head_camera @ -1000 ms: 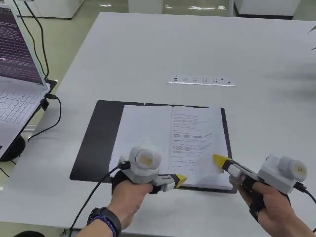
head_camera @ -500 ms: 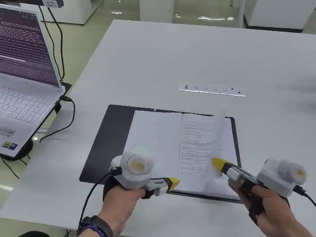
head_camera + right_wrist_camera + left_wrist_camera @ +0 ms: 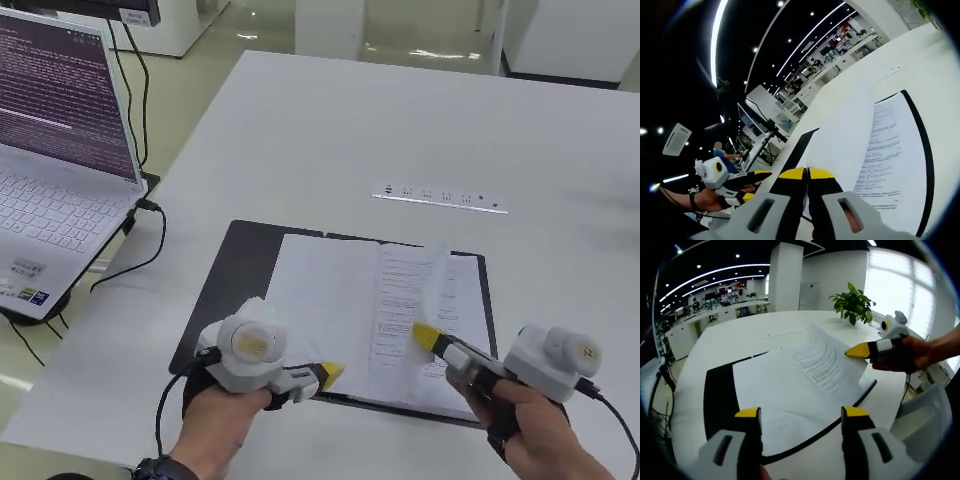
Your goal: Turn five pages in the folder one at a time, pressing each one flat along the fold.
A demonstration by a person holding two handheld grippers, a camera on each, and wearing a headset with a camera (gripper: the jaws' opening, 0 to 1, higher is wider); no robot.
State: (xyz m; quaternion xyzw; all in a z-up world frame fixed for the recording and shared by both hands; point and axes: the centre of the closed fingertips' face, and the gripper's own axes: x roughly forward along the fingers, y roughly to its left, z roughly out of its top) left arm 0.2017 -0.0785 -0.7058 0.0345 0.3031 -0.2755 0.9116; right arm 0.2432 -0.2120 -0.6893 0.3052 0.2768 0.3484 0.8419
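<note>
A: Where does the folder (image 3: 235, 285) lie?

B: Low in the middle of the head view, open on the white table (image 3: 330, 120), with bare black cover showing at its left. Opened out, its long axis runs left to right across the frame. The fold (image 3: 374, 310) runs bottom to top, leaning a little right.

A: And the right gripper (image 3: 425, 335)?

B: Its jaws are pressed together on the lower edge of a printed page (image 3: 437, 270), which stands raised off the right-hand sheets (blurred in the head view, plain in the left gripper view).

A: The left gripper (image 3: 327, 375)?

B: Its jaws are spread wide with nothing between them. It sits just beside the folder's bottom edge, yellow tips pointing right.

A: Anything else?

B: An open laptop (image 3: 60, 170) at the upper left.
</note>
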